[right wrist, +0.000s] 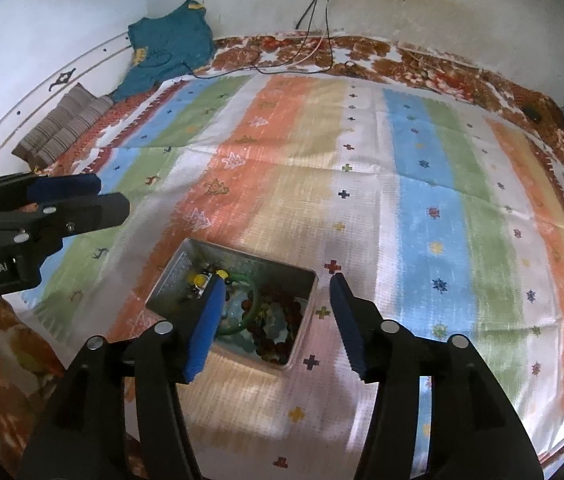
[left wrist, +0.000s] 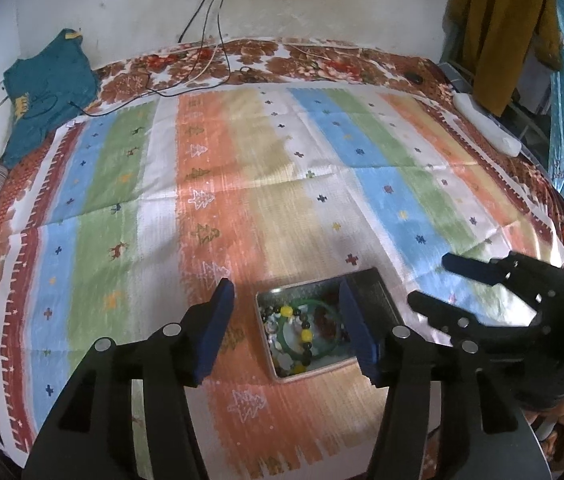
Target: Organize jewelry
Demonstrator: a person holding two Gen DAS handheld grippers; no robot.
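A small metal tin point(left wrist: 273, 360) sits on the striped cloth, full of jewelry: a green bangle point(left wrist: 288, 338), yellow and dark bead bracelets, reddish beads. My left gripper point(left wrist: 286, 332) is open and empty, its jaws hanging above the tin. In the right wrist view the tin point(right wrist: 169, 280) lies low in the middle, with the green bangle point(right wrist: 255, 300) and dark red beads point(right wrist: 277, 344) inside. My right gripper point(right wrist: 275, 324) is open and empty just above the tin's right half. The right gripper also shows in the left wrist view point(left wrist: 438, 284), open, right of the tin.
The striped cloth point(left wrist: 282, 184) covers a bed with a floral sheet. A teal garment point(left wrist: 47, 88) and cables point(left wrist: 209, 60) lie at the far side by the wall. A white power strip point(left wrist: 486, 124) lies far right. A striped cushion point(right wrist: 65, 128) sits at the left.
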